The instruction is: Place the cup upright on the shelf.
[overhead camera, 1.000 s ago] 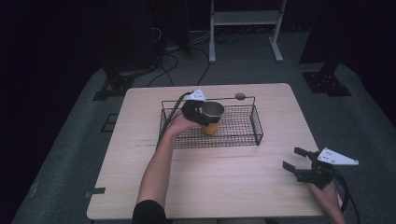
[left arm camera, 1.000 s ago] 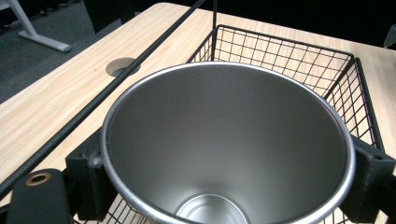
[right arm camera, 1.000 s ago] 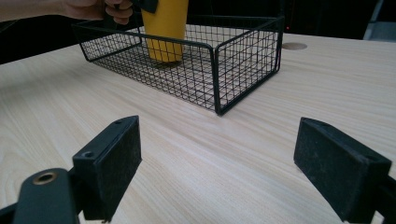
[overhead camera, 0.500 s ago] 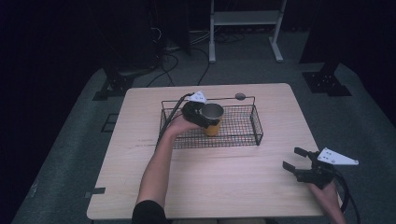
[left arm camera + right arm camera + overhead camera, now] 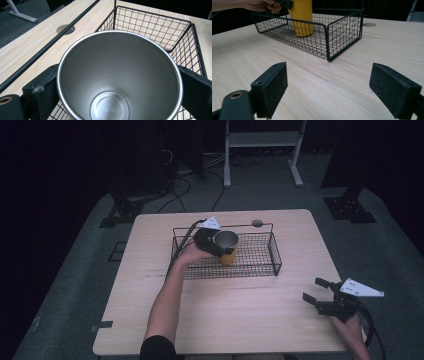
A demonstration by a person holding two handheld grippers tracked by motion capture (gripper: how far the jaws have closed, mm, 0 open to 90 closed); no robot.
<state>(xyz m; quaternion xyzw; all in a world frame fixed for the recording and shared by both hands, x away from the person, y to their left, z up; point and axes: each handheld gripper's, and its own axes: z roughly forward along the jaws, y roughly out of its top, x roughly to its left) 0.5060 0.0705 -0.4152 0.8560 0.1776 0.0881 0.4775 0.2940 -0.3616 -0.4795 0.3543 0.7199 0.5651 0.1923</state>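
Cup [image 5: 227, 247], clamped by the left gripper [image 5: 214, 241] inside the wire basket [image 5: 270, 259], may tip if released unevenly; right gripper [image 5: 320, 296] gapes idle.

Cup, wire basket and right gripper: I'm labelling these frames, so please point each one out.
Cup [image 5: 117, 75]: left gripper view, on its steel inner wall.
Wire basket [image 5: 276, 255]: high view, on its right end wall.
Right gripper [image 5: 316, 290]: high view, midway between its open fingertips.
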